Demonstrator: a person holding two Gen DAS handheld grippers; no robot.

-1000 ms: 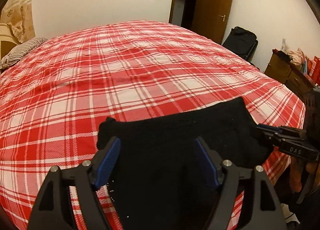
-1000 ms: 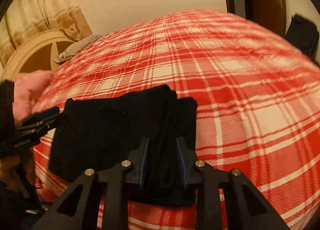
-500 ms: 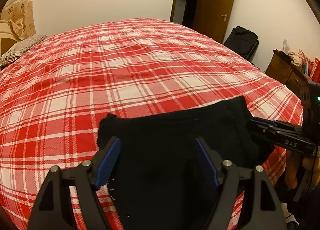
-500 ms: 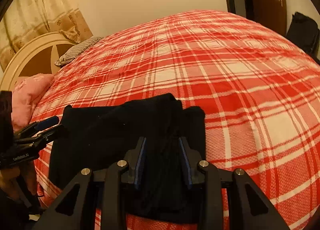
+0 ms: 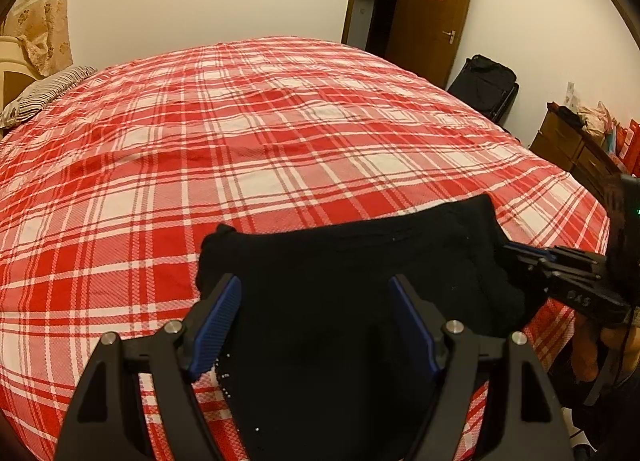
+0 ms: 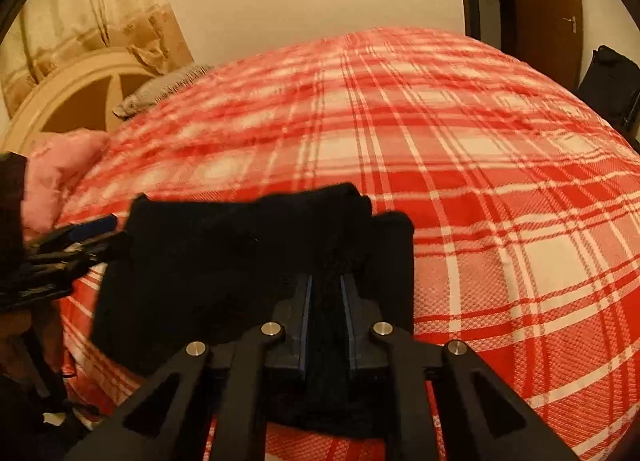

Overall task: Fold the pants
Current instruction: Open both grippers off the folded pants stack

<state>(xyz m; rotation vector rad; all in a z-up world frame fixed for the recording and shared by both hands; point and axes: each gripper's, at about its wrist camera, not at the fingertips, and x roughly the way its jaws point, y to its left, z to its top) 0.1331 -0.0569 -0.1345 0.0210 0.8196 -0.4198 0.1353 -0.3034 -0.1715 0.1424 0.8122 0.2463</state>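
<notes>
Black pants point(image 5: 360, 281), folded into a flat block, lie at the near edge of the red plaid bed point(image 5: 280, 141). My left gripper point(image 5: 314, 285) hovers open over their left part, with cloth below its blue pads but nothing pinched. In the right wrist view the pants point(image 6: 224, 261) show a thick ridge at their right end. My right gripper point(image 6: 325, 281) is closing, its jaws narrow, with that ridge of black cloth pressed between the pads. It shows at the pants' right edge point(image 5: 520, 257) in the left wrist view. The left gripper point(image 6: 100, 233) appears at the far left.
A striped pillow point(image 5: 44, 93) and a pink pillow point(image 6: 56, 169) lie by the headboard point(image 6: 60, 101). A black suitcase point(image 5: 484, 85), a brown door point(image 5: 432, 13) and a cluttered wooden dresser point(image 5: 576, 149) stand right of the bed. Plaid cover stretches beyond the pants.
The right gripper's jaws have drawn much closer together on the fold of black cloth. The left gripper has kept its wide gap and its place.
</notes>
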